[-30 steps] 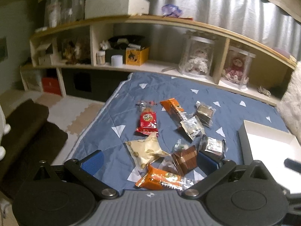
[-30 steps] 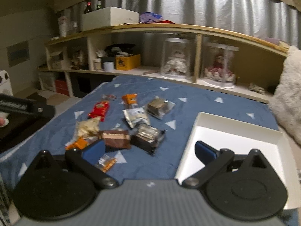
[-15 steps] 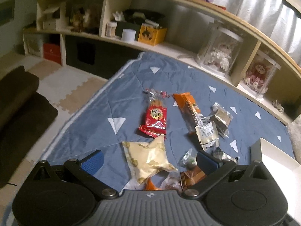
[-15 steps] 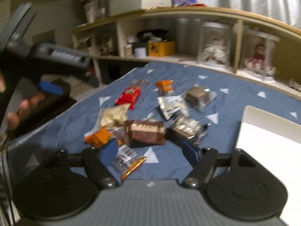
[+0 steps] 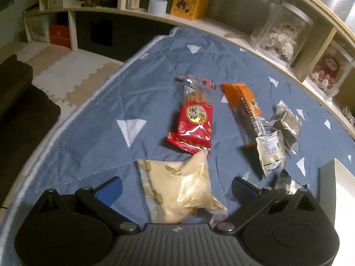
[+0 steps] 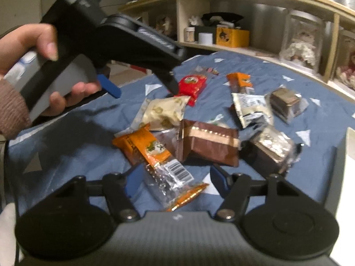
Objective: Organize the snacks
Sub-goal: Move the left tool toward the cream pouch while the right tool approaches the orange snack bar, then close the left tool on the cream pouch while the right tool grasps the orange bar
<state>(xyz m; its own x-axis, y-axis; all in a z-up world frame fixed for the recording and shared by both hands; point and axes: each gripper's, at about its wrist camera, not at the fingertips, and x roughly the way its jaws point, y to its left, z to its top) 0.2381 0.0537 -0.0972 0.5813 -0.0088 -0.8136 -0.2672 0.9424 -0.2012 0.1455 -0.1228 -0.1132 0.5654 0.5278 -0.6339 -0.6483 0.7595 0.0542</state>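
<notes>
Several snack packets lie on a blue quilt (image 5: 93, 137). My left gripper (image 5: 175, 189) stands open low over the cream packet (image 5: 184, 186), which lies between its blue fingers. Beyond it are a red packet (image 5: 195, 122) and an orange packet (image 5: 244, 104). In the right wrist view a hand holds the left gripper (image 6: 142, 88) above the cream packet (image 6: 164, 110). My right gripper (image 6: 177, 179) is closing, with the clear end of an orange packet (image 6: 155, 153) between its fingers; the pads do not visibly press it. A brown packet (image 6: 210, 146) lies just beyond.
A white tray (image 5: 341, 190) sits at the quilt's right edge, also the white tray (image 6: 350, 146) in the right wrist view. A foil-wrapped dark snack (image 6: 270, 148) and a grey-white packet (image 6: 250, 108) lie nearby. A low shelf (image 5: 199, 28) with jars and boxes runs behind.
Both grippers have come down and forward over the snack pile. The right jaws have narrowed around the orange packet's end. The left gripper and its hand have entered the right wrist view.
</notes>
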